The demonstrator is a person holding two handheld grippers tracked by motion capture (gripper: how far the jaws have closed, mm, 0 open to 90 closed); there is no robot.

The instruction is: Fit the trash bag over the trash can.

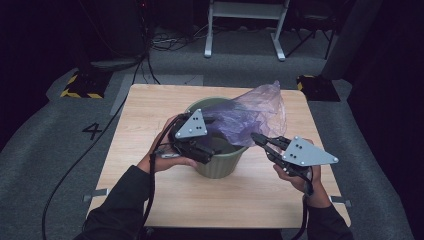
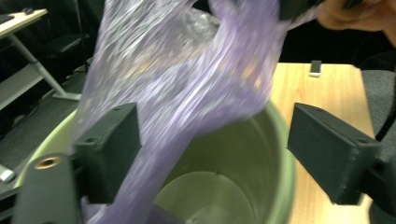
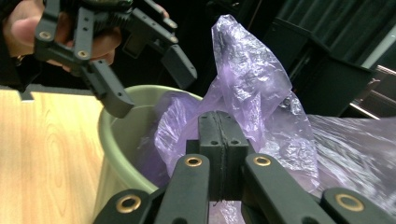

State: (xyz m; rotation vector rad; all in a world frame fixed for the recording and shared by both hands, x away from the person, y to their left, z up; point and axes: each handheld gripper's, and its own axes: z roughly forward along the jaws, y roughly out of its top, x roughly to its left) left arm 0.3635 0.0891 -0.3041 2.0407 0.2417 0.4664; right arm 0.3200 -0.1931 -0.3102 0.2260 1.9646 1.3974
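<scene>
Purple film of the bag (image 1: 252, 112) is draping over the green bin (image 1: 220, 162), running lengthwise from the right gripper (image 1: 257, 138), jaws pinching its edge, across to the left gripper (image 1: 212, 150), gaping wide astride the near rim and nearer that loose film.

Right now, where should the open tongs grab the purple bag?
Probably the loose edge of the purple bag beside the bin rim, closing sideways from above. In the left gripper view the film hangs between the open left tongs as a thin sheet, easy to pinch.
</scene>
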